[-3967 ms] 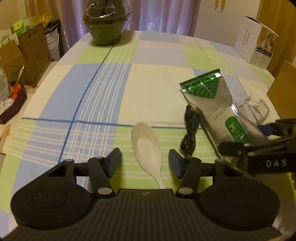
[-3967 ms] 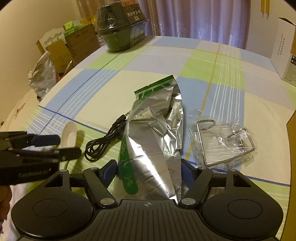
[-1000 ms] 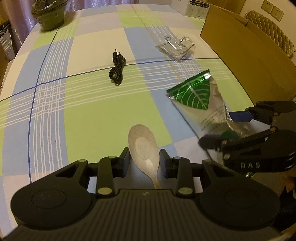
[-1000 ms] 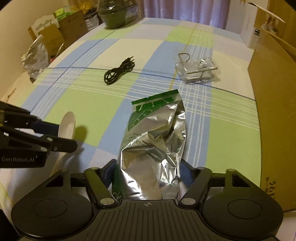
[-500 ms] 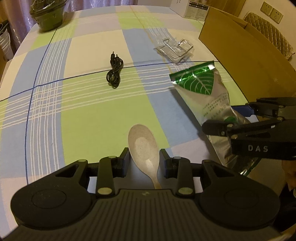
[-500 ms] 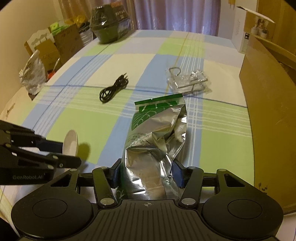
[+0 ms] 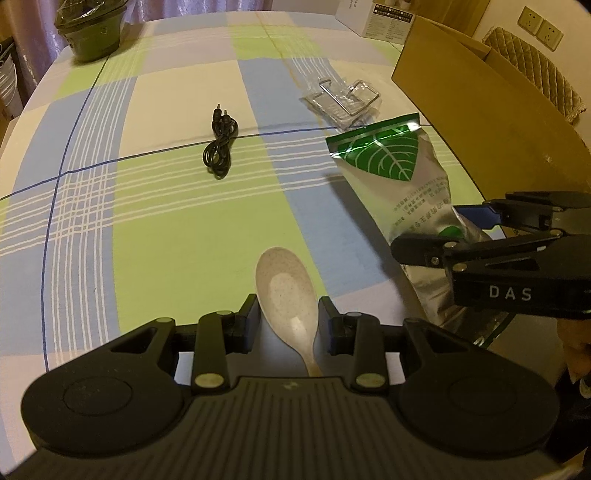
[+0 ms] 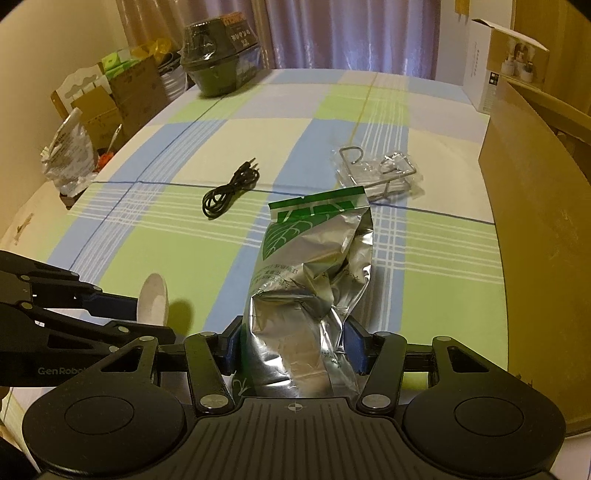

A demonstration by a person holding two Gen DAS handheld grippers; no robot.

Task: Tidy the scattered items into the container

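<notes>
Pouch, silver with a green leaf at its top, is clamped at its lower end between the two fingers of the right gripper and is held above the table, its top pointing away from the camera. In the left wrist view the same pouch hangs in front of the box, a brown cardboard one that stands open at the right edge of the table. Spoon, pale and speckled, is gripped by the left gripper, whose fingers press on both sides of the bowl near the handle; the bowl points forward over the checked cloth. From the right wrist view the spoon shows edge-on beside the left gripper's fingers.

Further out on the cloth lie a coiled black cable and a wire rack in clear plastic wrap, well apart from each other. The rack is near the box. A dark green pot stands at the far left corner, and a white carton stands behind the box.
</notes>
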